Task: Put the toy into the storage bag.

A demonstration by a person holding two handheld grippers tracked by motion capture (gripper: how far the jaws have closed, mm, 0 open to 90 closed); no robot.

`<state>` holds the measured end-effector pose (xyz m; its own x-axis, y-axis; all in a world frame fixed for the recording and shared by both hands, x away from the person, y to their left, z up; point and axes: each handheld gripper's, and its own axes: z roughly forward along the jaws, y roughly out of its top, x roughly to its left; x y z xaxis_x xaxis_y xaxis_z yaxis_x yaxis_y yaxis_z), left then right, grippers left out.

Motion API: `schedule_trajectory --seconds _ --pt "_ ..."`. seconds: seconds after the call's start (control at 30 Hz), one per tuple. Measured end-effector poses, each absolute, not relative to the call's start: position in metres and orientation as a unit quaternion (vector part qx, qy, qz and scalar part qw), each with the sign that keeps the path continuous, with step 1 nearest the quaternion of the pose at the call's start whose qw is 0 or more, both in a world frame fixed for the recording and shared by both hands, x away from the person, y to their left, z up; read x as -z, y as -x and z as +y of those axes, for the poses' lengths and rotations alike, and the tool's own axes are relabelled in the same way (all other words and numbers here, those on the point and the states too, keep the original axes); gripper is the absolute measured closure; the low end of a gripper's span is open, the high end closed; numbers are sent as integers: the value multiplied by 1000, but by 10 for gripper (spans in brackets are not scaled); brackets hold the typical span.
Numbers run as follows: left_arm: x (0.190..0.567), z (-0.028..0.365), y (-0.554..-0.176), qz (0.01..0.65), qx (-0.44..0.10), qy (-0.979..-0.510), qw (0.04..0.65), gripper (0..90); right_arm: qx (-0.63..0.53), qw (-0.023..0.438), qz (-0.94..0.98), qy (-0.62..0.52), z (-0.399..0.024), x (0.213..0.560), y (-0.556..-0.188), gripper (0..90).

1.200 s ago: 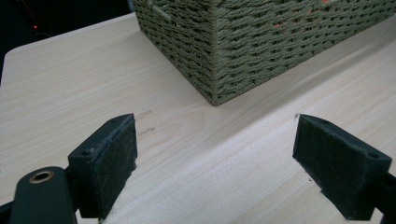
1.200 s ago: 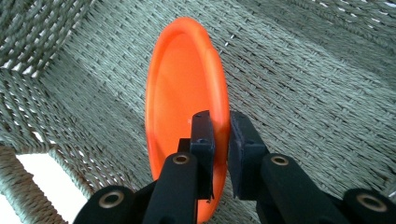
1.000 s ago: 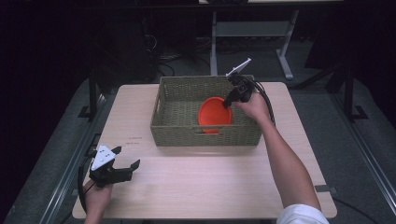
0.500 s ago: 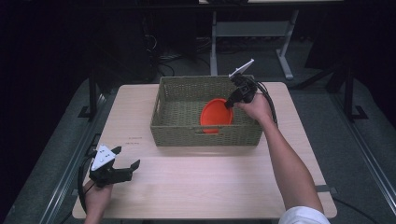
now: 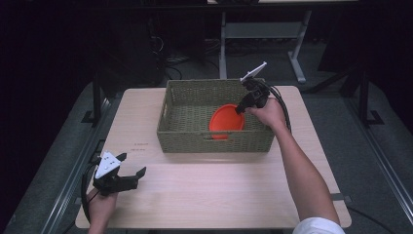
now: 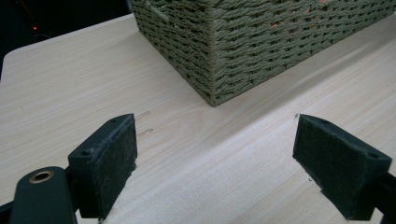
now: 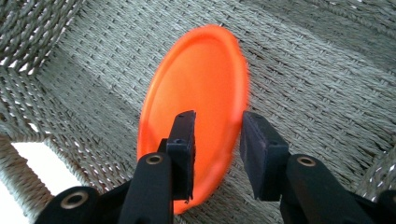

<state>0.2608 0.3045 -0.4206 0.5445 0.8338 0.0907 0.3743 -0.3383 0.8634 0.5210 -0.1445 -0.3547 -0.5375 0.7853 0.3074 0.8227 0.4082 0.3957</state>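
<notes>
A green woven basket (image 5: 215, 141) sits on the far half of a light wooden desk (image 5: 214, 190). It stands closer to the back edge than to the front edge. Inside it is a round orange plate (image 5: 227, 122). The plate is tipped up, with its low side by the basket's front wall.

The right hand-held gripper (image 5: 242, 107) reaches down into the basket from the right back corner. The person's right hand (image 5: 267, 113) holds it just above the basket's right rim. In the right gripper view, the right hand-held gripper's (image 7: 217, 140) two black jaws stand a small way apart, one on each side of the plate's (image 7: 194, 107) rim. A thin gap shows between the jaws and the rim, so I cannot tell if they pinch it. The basket's woven floor (image 7: 299, 79) is all around the plate, with bare room to the plate's right.

The left hand-held gripper (image 5: 131, 170) is down near the front left corner of the desk, well apart from the basket. The left hand (image 5: 102, 207) holds it by the front edge. In the left gripper view, the left hand-held gripper (image 6: 215, 163) is spread wide with nothing in it. Bare desk lies between the jaws, and the basket's corner (image 6: 212, 95) is ahead of them.

The front half of the desk has lots of room to move.
</notes>
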Motion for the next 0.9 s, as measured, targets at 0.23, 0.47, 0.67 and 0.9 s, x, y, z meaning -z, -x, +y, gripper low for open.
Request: schedule_trajectory --seconds 0.23,0.47,0.67,0.9 --pt "421 304 -261 390 -273 -772 421 130 271 40 -836 476 -148 348 -517 598" --pt "420 303 -261 388 -272 -774 419 130 282 44 -835 470 -153 342 -512 508" --pt "421 302 -261 388 -271 -774 420 130 310 53 -828 464 -160 336 -504 445" --pt "421 300 -261 386 -271 -775 420 130 323 67 -824 460 -169 338 -498 391"
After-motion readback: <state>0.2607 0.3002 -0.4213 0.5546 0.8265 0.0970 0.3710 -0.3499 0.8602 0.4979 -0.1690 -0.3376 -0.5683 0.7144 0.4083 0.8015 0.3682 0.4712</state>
